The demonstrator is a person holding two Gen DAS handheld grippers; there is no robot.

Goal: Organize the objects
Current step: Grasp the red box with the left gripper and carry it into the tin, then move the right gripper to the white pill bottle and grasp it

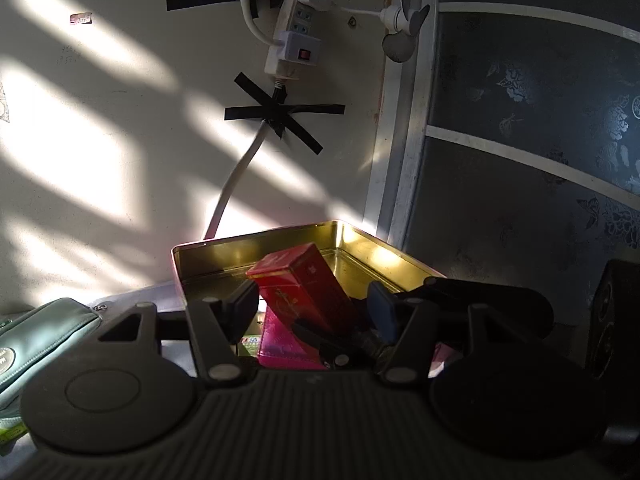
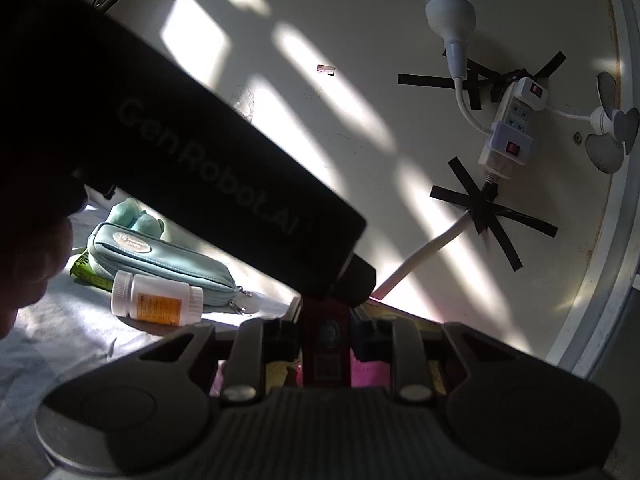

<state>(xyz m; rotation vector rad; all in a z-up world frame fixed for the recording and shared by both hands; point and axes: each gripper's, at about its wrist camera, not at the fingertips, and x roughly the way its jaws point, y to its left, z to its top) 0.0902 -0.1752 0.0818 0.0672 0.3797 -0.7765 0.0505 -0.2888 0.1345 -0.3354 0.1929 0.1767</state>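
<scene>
Left gripper (image 1: 314,308) spread wide, pads clear of the red box (image 1: 308,280); touching nothing. Red box tilted, leaning inside the open gold tin (image 1: 280,240), over a pink packet (image 1: 280,344). Right gripper (image 2: 324,330) pinching the red box (image 2: 324,344) between both pads, low and near in its own view. Left of the tin on pale cloth: teal zip pouch (image 2: 160,256), white pill bottle (image 2: 156,300) lying on its side just beside it. Far wall: white power strip (image 1: 292,28) held by black tape crosses (image 1: 280,114), small white fan (image 1: 402,20) at right.
</scene>
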